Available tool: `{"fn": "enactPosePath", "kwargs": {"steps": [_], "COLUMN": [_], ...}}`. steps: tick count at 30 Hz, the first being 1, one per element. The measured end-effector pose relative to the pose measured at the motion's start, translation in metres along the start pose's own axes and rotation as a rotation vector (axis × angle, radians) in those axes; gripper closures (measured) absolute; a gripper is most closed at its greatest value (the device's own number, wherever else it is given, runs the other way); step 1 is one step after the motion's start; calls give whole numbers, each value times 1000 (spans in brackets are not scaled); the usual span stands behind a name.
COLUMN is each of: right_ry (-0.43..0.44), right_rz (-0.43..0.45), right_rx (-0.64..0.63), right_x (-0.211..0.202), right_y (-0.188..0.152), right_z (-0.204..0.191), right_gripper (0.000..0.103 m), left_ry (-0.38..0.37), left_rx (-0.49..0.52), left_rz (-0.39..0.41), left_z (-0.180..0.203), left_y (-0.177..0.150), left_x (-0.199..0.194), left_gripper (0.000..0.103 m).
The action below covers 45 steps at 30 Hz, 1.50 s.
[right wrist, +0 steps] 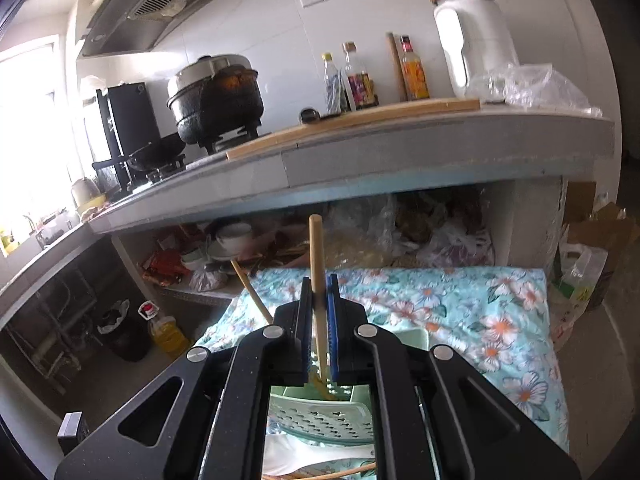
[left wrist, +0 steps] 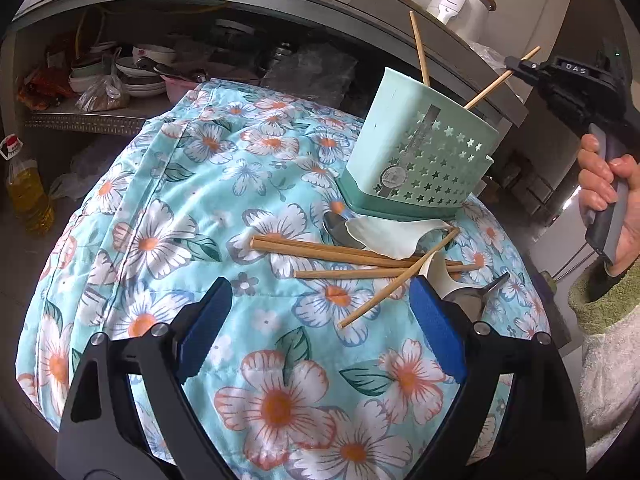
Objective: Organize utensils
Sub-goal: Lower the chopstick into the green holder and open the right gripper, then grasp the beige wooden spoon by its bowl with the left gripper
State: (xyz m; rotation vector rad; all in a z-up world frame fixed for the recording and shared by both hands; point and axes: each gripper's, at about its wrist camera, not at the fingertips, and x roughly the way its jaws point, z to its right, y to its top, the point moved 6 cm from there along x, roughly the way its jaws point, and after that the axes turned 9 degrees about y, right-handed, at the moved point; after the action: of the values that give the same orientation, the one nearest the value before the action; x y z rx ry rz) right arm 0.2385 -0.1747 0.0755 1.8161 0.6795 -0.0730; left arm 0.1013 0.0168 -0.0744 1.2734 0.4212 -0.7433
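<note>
L gripper [left wrist: 316, 328] jaws wide apart, nothing between them, hovering low over the near part of the cloth [left wrist: 248, 184]. Prob lined up for the next pick, since the loose chopsticks [left wrist: 352, 258] lie just past its tips.

Pile, mid cloth: several chopsticks crossed in a heap, white spoons [left wrist: 394, 234] and a metal spoon [left wrist: 474, 300] tangled in w/ them. Overlap means single picks need care; one stick angles out toward the L gripper's right finger, looks like the easiest grab.

Holder [left wrist: 416, 152], mint, star holes, sits just behind the pile toward the far right of the cloth, in easy reach of both grippers. One chopstick [left wrist: 420, 52] already stands in it.

R gripper [right wrist: 320, 300] above the holder, jaws clamped on a chopstick [right wrist: 317, 248], stick near upright, lower end inside the rim. Judgement: mid-drop, held steep so it slides in. Hand [left wrist: 608, 196] on its handle at right edge.

Far: counter [right wrist: 400, 148], shelf clutter below.
</note>
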Motion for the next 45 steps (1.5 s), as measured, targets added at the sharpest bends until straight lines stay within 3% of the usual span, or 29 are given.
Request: {"fn": "enactPosePath", "kwargs": {"steps": [3,5,7,10,15,20,23,28,33,37,40,45], "right_ry": [-35,-70,-98,-150,-190,-210,-201,-197,-242,-277,-304,-359], "right_rz": [-48,-49,-11,37,131,158,81,-199,-369,-437,-435,-416], "right_rx": [31,29,-3,-61,-68,-94,-74,22,47,80,58,43], "right_x": [8,4,-6,-24,-62,-105,-112,-87,-70,-61,-57,-54], "right_y": [-6,-5,1,10,21,-6,-48,-148,-221,-249,-254,-258], "right_z": [15,21,20,18,22,21,27,37,40,47,44,40], "right_gripper": [92,76,48,39,35,25,19,19,19,13,6,6], "left_ry": [-8,-11,-12,-14,-23,-45,-39,54,70,59,29,-14], "left_rx": [6,6,5,9,42,86,118,168,229,242,206,178], "left_rz": [1,-1,-4,-7,-8,-41,-93,-190,-207,-224,-228,-230], "left_z": [3,5,7,11,24,40,48,51,56,56,53,48], "left_y": [-1,-1,-2,-2,-3,-11,-22,-39,-47,-47,-44,-41], "left_x": [2,3,5,6,2,2,11,31,36,36,34,33], "left_gripper": [17,17,17,17,17,17,17,16,9,8,8,8]}}
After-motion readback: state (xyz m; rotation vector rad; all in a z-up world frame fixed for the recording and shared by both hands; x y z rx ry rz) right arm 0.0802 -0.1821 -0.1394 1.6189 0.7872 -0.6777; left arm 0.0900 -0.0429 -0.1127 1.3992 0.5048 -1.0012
